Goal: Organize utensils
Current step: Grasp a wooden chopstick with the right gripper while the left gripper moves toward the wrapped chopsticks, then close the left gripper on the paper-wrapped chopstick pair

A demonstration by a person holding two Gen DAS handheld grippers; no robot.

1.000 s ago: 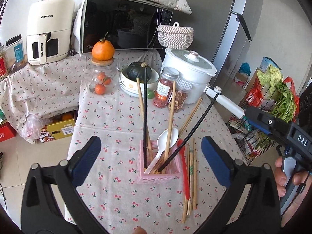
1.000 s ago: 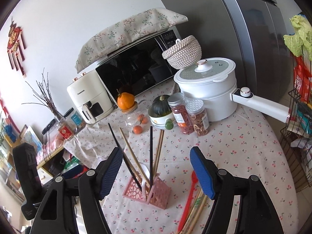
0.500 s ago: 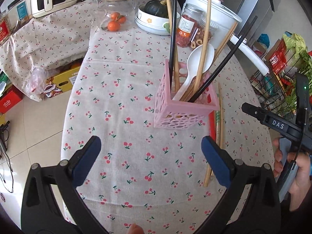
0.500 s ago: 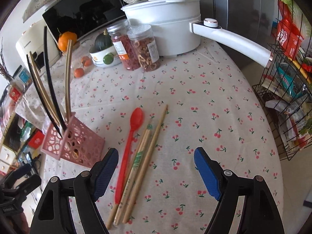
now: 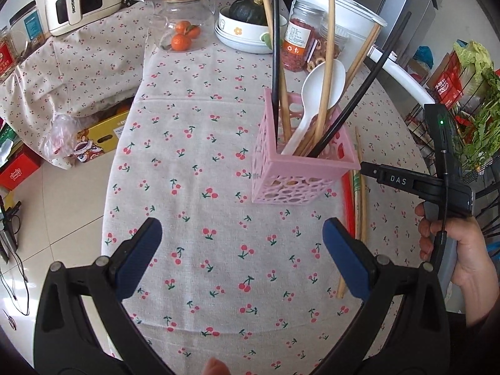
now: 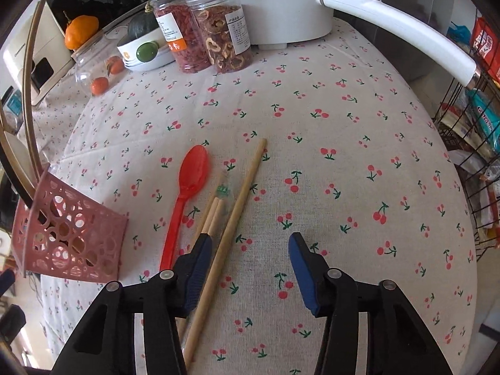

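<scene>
Right gripper (image 6: pixel 248 257) jaws closing around a wooden chopstick (image 6: pixel 232 222).

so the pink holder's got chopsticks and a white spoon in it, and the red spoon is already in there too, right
Not quite. The pink holder does hold chopsticks and the white spoon, but the red spoon is not in it. The right wrist view shows it lying flat on the tablecloth beside the loose chopsticks, just outside the holder.

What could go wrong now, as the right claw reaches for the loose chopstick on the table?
The closing right claw has the single chopstick beside its left pad, next to the wrapped pair; it may pinch both. The pink basket is light and full of tall chopsticks, so a bump could tip it.
</scene>
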